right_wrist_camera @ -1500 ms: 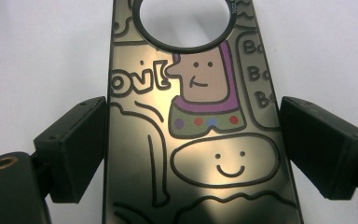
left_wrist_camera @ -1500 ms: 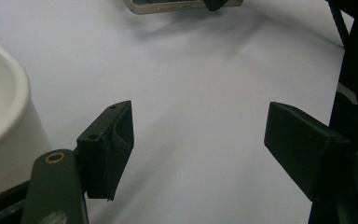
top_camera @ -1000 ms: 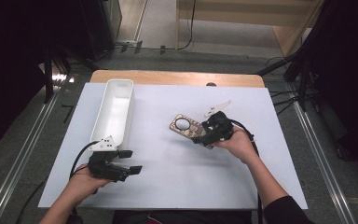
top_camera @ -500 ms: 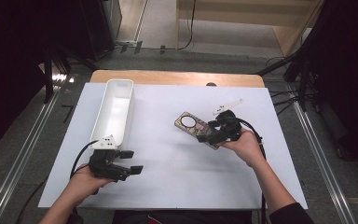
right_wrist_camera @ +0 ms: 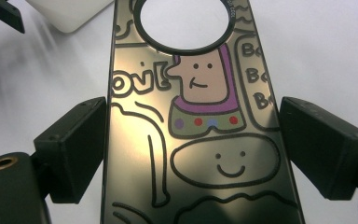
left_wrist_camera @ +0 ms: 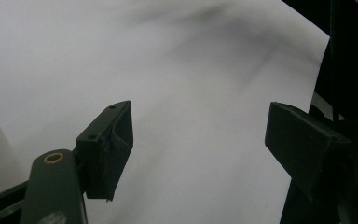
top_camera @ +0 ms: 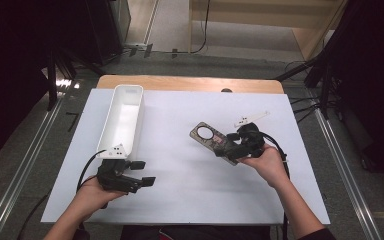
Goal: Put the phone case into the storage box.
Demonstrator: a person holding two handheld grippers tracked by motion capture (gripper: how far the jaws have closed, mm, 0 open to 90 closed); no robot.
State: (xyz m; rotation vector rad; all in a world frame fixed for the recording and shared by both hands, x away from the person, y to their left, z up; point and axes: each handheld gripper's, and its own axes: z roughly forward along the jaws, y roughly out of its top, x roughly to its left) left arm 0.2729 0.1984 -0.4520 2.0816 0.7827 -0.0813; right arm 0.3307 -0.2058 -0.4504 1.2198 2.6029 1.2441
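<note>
A: Where's the phone case (top_camera: 212, 139) sitting?
B: Flat on the table (top_camera: 180, 200), well right of the white bin (top_camera: 122, 119). The right gripper (top_camera: 228, 146) straddles it, jaws spread, a gap showing on each side.
A: Anything in the bin?
B: Looks bare inside. The left gripper (top_camera: 145, 172) hovers just below the bin, jaws wide apart, holding nothing.

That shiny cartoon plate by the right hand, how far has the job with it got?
Little looks finished: the white tray holds nothing I can see. In hand: the right gripper has its jaws on either side of the cartoon plate, seemingly not clamped yet. The left gripper waits open over bare table. Gripping and lifting remain, perhaps towards the tray.
</note>
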